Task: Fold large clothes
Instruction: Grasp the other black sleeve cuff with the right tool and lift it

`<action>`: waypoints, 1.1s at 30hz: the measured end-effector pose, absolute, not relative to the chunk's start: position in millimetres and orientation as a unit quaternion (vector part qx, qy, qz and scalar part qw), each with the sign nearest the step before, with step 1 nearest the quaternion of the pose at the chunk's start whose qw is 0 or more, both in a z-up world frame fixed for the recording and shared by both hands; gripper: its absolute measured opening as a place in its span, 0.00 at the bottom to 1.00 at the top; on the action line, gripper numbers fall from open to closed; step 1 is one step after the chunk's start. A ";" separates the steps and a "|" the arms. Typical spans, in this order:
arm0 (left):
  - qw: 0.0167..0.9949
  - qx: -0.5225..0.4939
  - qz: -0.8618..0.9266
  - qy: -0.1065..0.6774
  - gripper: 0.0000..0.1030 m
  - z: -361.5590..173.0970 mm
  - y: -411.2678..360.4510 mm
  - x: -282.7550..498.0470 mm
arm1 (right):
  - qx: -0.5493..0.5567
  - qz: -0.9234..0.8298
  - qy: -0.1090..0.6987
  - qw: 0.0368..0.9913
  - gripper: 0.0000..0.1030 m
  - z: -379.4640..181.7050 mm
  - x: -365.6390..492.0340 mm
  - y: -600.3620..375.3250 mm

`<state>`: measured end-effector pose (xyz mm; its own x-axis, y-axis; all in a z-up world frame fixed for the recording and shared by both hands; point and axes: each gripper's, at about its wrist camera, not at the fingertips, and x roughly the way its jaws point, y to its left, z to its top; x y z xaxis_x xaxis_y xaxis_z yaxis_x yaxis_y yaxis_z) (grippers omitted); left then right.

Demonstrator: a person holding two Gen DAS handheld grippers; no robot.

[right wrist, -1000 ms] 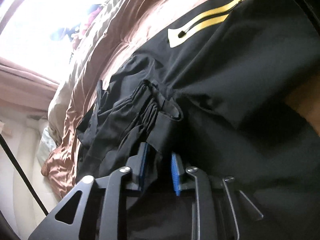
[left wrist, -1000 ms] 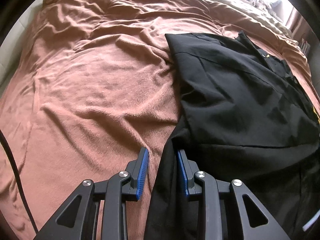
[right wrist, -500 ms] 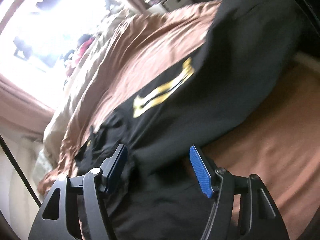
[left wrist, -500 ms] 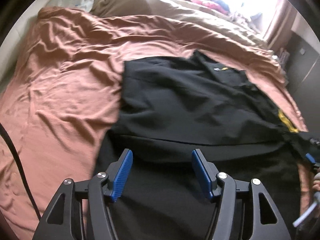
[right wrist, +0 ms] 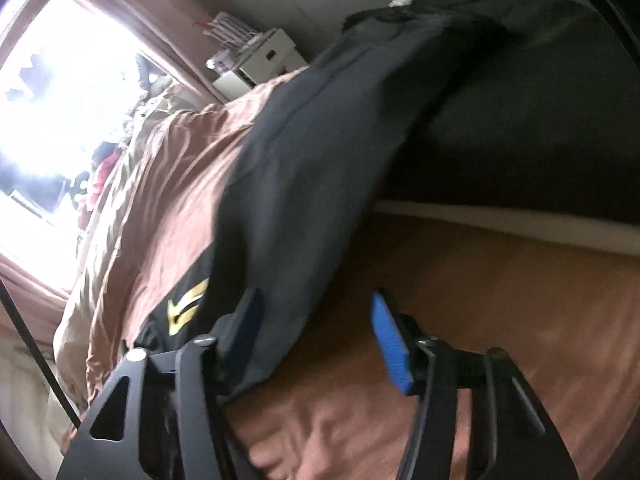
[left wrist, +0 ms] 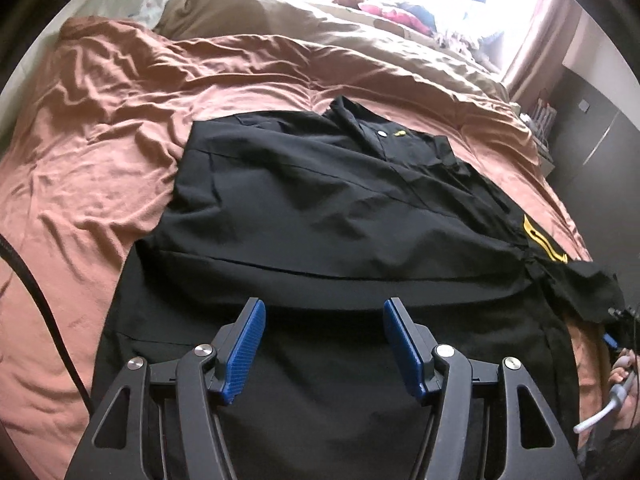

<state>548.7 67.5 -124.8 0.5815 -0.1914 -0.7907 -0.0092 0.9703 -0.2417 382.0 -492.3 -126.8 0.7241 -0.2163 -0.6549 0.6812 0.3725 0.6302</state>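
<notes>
Fabric has just dropped from both grippers: the left gripper (left wrist: 323, 344) and right gripper (right wrist: 316, 340) now gape empty. The large black jacket with gold trim (left wrist: 320, 216) lies flatter on the rumpled brown bed (left wrist: 100, 128), ready for another fold.

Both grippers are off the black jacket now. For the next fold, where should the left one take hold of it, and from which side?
Judging by the left wrist view, grip the black jacket at its left edge, where the folded upper layer ends over the brown bedsheet. Bring the left hand-held gripper, now open, in from the sheet side, low and flat. That edge is straight, exposed and thin enough to pinch.
</notes>
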 end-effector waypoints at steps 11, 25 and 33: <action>0.875 -0.135 -0.017 0.464 0.61 -144.2 105.9 553.5 | 0.425 -0.249 0.179 0.852 0.00 -104.6 403.1 -461.7; 0.874 -0.172 -0.031 0.453 0.61 -134.8 113.2 549.5 | 0.352 -0.092 0.118 0.924 0.00 -26.3 420.1 -308.7; 0.874 -0.198 -0.029 0.443 0.61 -125.2 125.0 544.0 | 0.347 -0.014 0.130 0.928 0.00 -10.1 441.1 -223.3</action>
